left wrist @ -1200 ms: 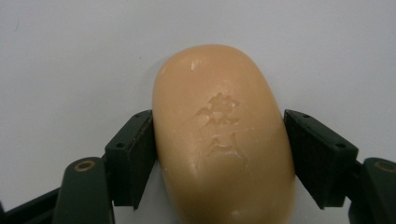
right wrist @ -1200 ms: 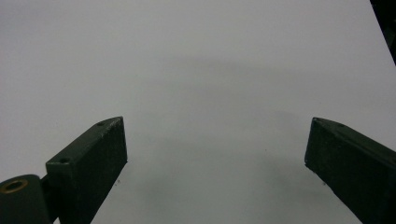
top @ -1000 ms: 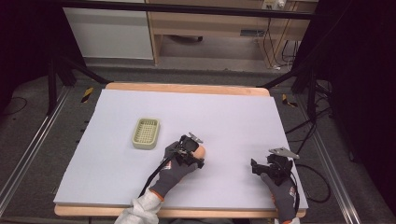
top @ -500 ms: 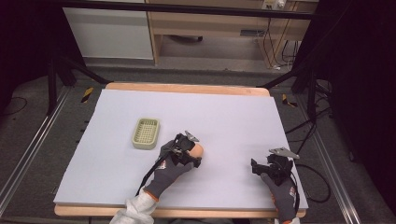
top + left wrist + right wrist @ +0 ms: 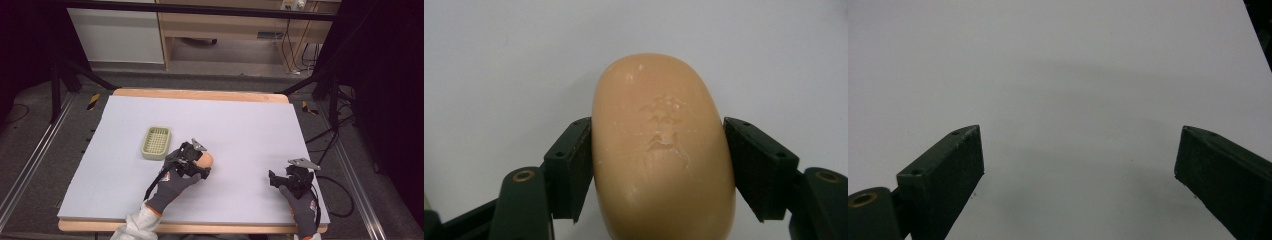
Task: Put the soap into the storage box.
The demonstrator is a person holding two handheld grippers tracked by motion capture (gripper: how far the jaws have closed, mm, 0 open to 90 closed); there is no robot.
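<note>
A peach-coloured oval bar of soap (image 5: 659,150) sits between the two black jaws of my left gripper (image 5: 658,142), which press on its sides. In the high view this left gripper (image 5: 200,162) is at the middle front of the white table, with the soap (image 5: 206,160) poking out to its right, low over the surface. A pale green slotted soap dish (image 5: 156,142) lies just left of it, empty. My right gripper (image 5: 278,179) rests near the front right, and its jaws stand wide apart over bare table (image 5: 1080,150) with nothing between them.
The white sheet (image 5: 240,125) covers a wooden-edged table (image 5: 200,94). Cables trail off the right side (image 5: 340,190). A cabinet and shelving (image 5: 215,30) stand on the floor beyond the far edge.
My left gripper has shifted slightly left with the soap, nearer the dish. The right gripper has stayed put.
</note>
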